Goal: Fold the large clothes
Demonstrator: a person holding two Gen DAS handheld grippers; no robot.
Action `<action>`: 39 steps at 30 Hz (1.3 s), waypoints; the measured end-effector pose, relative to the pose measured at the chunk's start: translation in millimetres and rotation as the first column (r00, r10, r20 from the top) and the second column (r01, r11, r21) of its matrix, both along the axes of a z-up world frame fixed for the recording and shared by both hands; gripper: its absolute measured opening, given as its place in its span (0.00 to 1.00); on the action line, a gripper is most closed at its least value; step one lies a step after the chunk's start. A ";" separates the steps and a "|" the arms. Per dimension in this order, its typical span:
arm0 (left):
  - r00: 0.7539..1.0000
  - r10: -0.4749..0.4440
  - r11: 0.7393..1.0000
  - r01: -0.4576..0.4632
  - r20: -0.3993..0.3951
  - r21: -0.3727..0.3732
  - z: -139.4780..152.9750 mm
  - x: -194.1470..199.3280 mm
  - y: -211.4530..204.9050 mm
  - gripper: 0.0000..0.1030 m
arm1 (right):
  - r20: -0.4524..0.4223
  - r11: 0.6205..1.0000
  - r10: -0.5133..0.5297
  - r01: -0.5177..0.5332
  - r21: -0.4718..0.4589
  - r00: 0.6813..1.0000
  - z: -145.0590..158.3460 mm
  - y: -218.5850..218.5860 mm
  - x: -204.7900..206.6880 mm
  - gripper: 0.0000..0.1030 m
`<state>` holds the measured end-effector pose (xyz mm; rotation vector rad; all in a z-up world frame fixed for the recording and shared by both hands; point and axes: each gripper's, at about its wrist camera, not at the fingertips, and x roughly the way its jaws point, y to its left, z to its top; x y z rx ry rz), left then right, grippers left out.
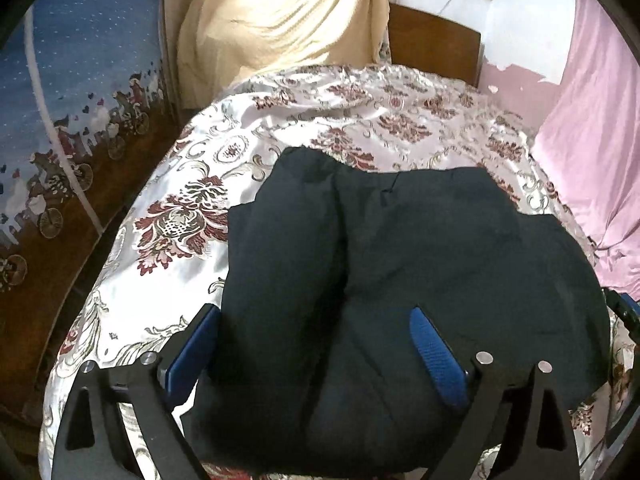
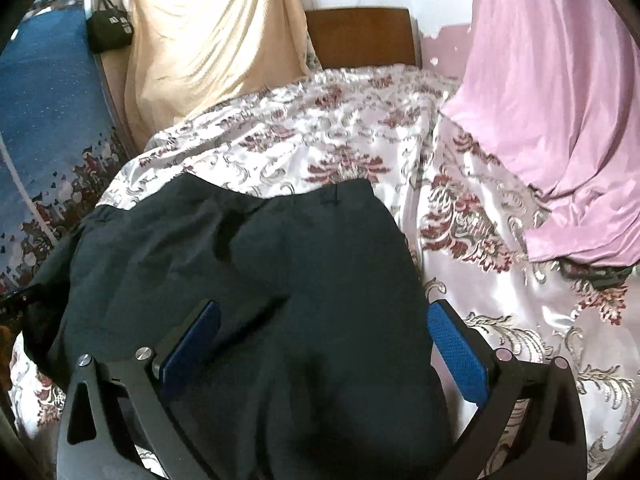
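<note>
A large dark garment (image 1: pixel 400 272) lies folded over in a thick bundle on the floral satin bedspread (image 1: pixel 280 120). It also shows in the right wrist view (image 2: pixel 260 280). My left gripper (image 1: pixel 316 320) is open, its blue pads (image 1: pixel 434 352) spread wide over the garment's near left part. My right gripper (image 2: pixel 324 316) is open over the garment's near right edge, its blue pads (image 2: pixel 456 352) apart; the right pad hangs over the bedspread (image 2: pixel 480 208). Neither holds cloth.
A beige cloth (image 1: pixel 288 16) hangs at the bed's head beside a brown headboard (image 1: pixel 436 48). A pink sheet (image 2: pixel 560 100) drapes on the right. A blue patterned cloth (image 1: pixel 72 100) hangs left. A small black bag (image 2: pixel 110 26) hangs far left.
</note>
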<state>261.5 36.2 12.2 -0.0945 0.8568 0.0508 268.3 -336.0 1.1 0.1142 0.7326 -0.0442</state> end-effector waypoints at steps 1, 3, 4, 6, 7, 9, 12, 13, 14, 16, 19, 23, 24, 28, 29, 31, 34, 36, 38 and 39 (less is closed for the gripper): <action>1.000 0.005 1.000 -0.005 0.013 -0.001 1.7 -3.9 -0.3 0.96 | 0.013 1.000 0.001 -0.001 -0.007 1.000 3.0 3.1 -4.3 0.99; 0.999 0.008 1.000 -0.008 0.049 -0.005 6.6 -13.3 -2.4 0.99 | 0.046 1.000 0.001 0.000 -0.023 0.999 10.1 9.9 -13.8 0.99; 0.998 0.007 1.000 -0.007 0.068 0.000 9.6 -18.3 -4.4 0.99 | 0.068 1.000 0.002 0.000 -0.030 0.998 14.3 13.1 -19.7 0.99; 0.995 0.004 1.000 -0.005 0.098 0.014 15.3 -26.4 -9.2 1.00 | 0.099 0.999 0.003 0.000 -0.039 0.995 22.0 19.2 -29.8 0.99; 0.993 0.002 1.000 -0.004 0.115 0.019 18.7 -31.2 -11.7 1.00 | 0.110 0.999 0.006 -0.001 -0.043 0.994 24.6 21.3 -33.7 0.99; 0.989 -0.004 1.000 0.000 0.146 0.024 24.8 -40.4 -15.7 1.00 | 0.129 0.999 0.015 -0.008 -0.051 0.991 29.8 27.1 -43.2 0.99; 0.980 -0.019 1.000 0.014 0.197 0.026 33.5 -54.9 -21.6 1.00 | 0.151 0.998 0.021 -0.012 -0.059 0.988 33.9 32.3 -55.3 0.99; 0.976 -0.027 0.999 0.021 0.215 0.027 36.5 -60.2 -23.9 1.00 | 0.158 0.998 0.023 -0.013 -0.059 0.987 35.3 34.4 -59.9 0.99; 0.972 -0.035 0.999 0.028 0.234 0.032 39.4 -65.6 -26.1 1.00 | 0.166 0.998 0.025 -0.015 -0.057 0.986 37.1 35.3 -64.5 0.99; 0.963 -0.048 0.998 0.038 0.265 0.044 43.7 -75.0 -30.5 1.00 | 0.179 0.998 0.024 -0.015 -0.054 0.984 40.6 40.6 -72.2 0.99; 0.948 -0.065 0.997 0.046 0.312 0.066 49.2 -89.2 -37.9 1.00 | 0.214 0.998 0.022 -0.010 -0.059 0.977 46.7 46.2 -87.9 0.99; 0.929 -0.100 0.992 0.068 0.356 0.102 54.6 -107.0 -49.2 1.00 | 0.258 0.998 0.026 -0.009 -0.064 0.966 53.9 55.4 -107.8 0.99; 0.924 -0.108 0.991 0.071 0.367 0.112 55.9 -111.3 -51.7 1.00 | 0.267 0.997 0.029 -0.010 -0.070 0.963 56.0 58.2 -112.7 0.99; 0.904 -0.121 0.989 0.073 0.411 0.132 61.2 -128.2 -59.5 1.00 | 0.296 0.996 0.040 -0.016 -0.084 0.954 63.5 68.4 -128.1 0.99; 0.897 -0.124 0.989 0.075 0.424 0.131 62.7 -133.2 -60.5 1.00 | 0.301 0.996 0.039 -0.015 -0.082 0.953 64.3 69.4 -129.7 0.99; 0.887 -0.129 0.988 0.079 0.443 0.130 64.8 -140.9 -62.3 1.00 | 0.317 0.997 0.036 -0.011 -0.079 0.948 68.1 72.3 -138.0 0.99; 0.874 -0.137 0.987 0.081 0.466 0.139 67.3 -151.3 -64.1 1.00 | 0.340 0.997 0.028 -0.004 -0.073 0.940 72.2 76.4 -150.0 0.99; 0.869 -0.139 0.986 0.079 0.475 0.145 68.7 -157.5 -64.6 1.00 | 0.355 0.997 0.027 -0.002 -0.071 0.934 74.5 78.5 -157.5 0.99; 0.865 -0.138 0.987 0.078 0.483 0.144 70.1 -163.2 -64.2 1.00 | 0.367 0.997 0.029 -0.001 -0.078 0.930 76.5 81.9 -165.2 0.99; 0.863 -0.138 0.987 0.077 0.487 0.144 70.7 -166.0 -64.3 1.00 | 0.375 0.997 0.030 0.001 -0.083 0.927 77.7 84.3 -170.2 0.99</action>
